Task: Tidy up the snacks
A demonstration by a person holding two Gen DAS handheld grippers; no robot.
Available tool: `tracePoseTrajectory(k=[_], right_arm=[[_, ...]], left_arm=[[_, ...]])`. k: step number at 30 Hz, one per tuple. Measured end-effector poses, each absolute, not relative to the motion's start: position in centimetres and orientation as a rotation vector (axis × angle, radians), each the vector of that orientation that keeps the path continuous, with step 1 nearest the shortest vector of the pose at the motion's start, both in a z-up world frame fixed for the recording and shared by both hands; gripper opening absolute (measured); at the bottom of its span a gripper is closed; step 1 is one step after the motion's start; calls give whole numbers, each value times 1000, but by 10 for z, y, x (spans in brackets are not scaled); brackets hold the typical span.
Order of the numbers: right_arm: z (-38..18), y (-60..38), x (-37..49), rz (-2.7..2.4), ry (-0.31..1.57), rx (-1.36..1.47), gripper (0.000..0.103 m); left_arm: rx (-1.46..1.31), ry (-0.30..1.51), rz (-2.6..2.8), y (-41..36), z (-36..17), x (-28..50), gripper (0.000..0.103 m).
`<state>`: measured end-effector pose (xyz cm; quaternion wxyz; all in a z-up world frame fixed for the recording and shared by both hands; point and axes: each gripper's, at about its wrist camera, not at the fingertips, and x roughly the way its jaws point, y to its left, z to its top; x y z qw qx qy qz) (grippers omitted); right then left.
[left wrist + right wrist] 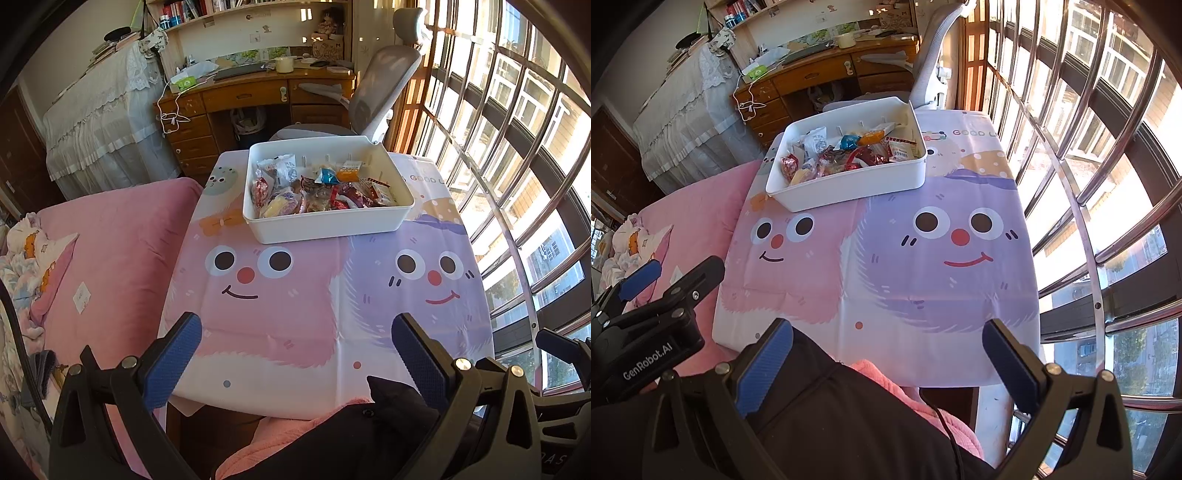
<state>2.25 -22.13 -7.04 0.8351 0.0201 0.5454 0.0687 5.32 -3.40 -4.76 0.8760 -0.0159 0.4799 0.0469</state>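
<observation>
A white plastic bin (332,221) (849,188) stands at the far end of a small table covered by a cartoon-face cloth (295,314) (923,277). Several wrapped snacks (317,188) (842,155) are piled inside it. My left gripper (295,350) hangs open over the table's near edge, nothing between its blue pads, well short of the bin. My right gripper (886,354) is also open and empty, held at the near edge. In the right wrist view the left gripper (668,273) shows at the left, over the bed.
A pink bed (110,258) borders the table's left side. Barred windows (517,147) run along the right. Beyond the table stand a grey office chair (380,85) and a wooden desk (240,96). A person's dark sleeve and pink garment (849,406) lie below the grippers.
</observation>
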Motion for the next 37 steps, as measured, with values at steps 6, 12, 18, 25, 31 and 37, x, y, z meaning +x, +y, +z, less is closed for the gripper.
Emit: tracePoseTrajectory(k=[6,12,18,25,31,37], right_arm=[[-72,-223,22,144,1158,40,103],[-70,-224,23,145,1158,39,103],[-69,-227,24,144,1154,39,103],[-68,-228,24,144,1153,40,103],[-66,-229,25,145,1154,42,103],[-67,-229,25,144,1154,41,103]], left_arm=[[-34,1002,103,-35,-49,52,102],[-34,1001,110,-37,-49,50,102],[-33,997,111,-38,-49,51,102],[-33,994,115,-41,-48,51,102],[-30,994,116,-43,-47,52,102],[-29,994,115,-42,-47,52,102]])
